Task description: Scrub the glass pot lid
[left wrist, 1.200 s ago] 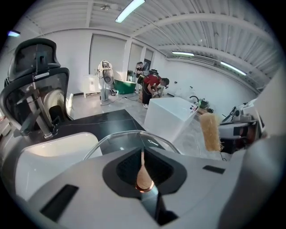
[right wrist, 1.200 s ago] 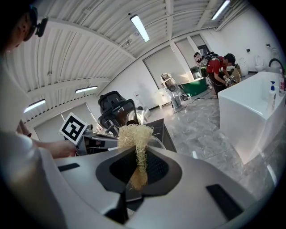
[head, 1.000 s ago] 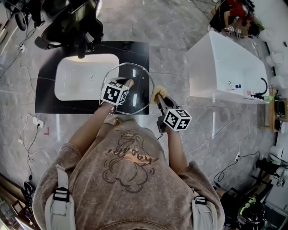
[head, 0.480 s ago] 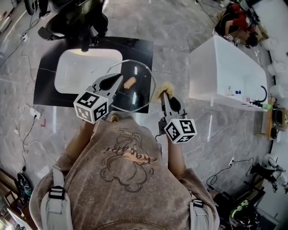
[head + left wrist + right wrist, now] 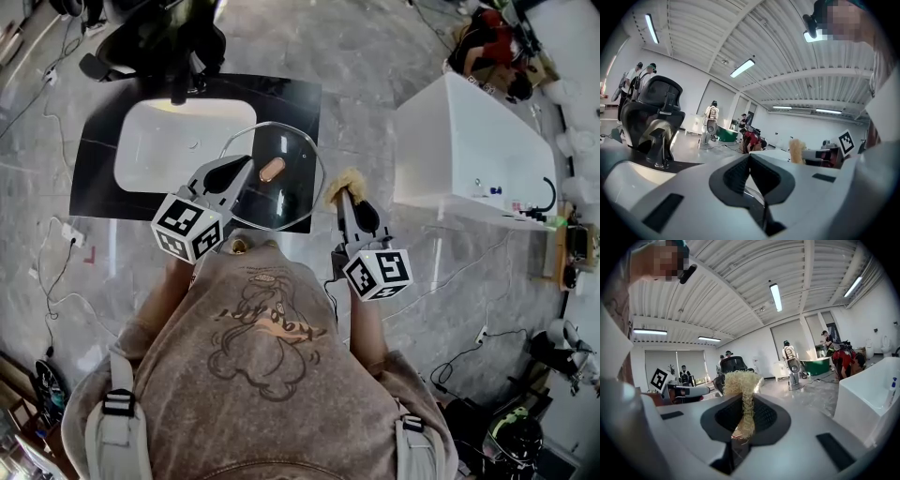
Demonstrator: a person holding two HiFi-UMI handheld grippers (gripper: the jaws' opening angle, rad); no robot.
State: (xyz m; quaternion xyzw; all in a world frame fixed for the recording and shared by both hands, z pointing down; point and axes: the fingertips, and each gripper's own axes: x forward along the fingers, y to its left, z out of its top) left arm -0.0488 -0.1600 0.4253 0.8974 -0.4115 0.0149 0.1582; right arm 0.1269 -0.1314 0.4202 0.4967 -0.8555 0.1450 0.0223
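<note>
The glass pot lid is held up over the right part of the black countertop, just right of the white basin. Its near-left rim is pinched by the left gripper, whose jaws are closed tight on it. A straw-coloured fibre scrubber is clamped between the closed jaws of the right gripper and is held just right of the lid, apart from the glass. No contact, suds or water can be seen, so the scrubbing itself is judged not yet done; whether any pass has been made cannot be told.
</note>
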